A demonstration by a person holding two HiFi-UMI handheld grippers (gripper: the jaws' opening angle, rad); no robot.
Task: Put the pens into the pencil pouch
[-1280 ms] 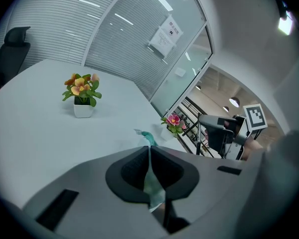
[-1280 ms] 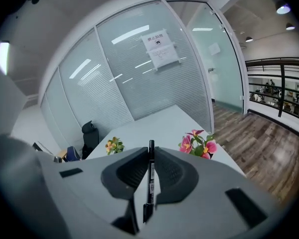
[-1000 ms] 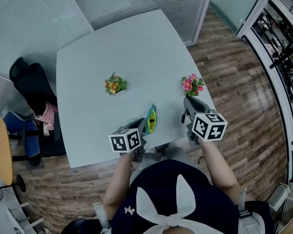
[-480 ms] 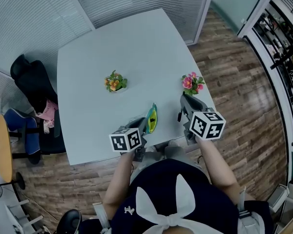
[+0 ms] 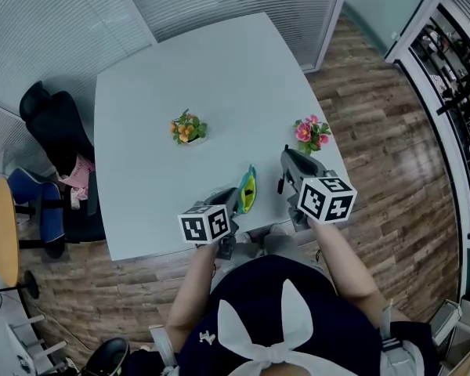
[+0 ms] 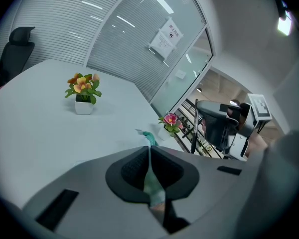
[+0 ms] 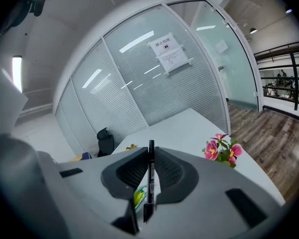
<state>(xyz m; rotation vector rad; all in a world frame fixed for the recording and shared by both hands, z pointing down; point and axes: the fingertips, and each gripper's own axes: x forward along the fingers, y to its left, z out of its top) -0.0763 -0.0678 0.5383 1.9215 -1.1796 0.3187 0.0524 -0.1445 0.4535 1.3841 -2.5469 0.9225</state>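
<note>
My right gripper (image 5: 288, 163) clamped the black pen (image 7: 151, 156) mid-barrel, upright over the counter (image 5: 164, 77), stiff, light, probably slippery, while my left gripper (image 5: 233, 200) pinched shut on the limp pencil pouch (image 5: 247, 190) edge nearby.

Pencil pouch (image 5: 247, 189) against the left gripper (image 5: 232, 200), right gripper (image 5: 286, 163) just beside, orange flowers (image 5: 187, 127) and pink flowers (image 5: 310, 133) beyond.
</note>
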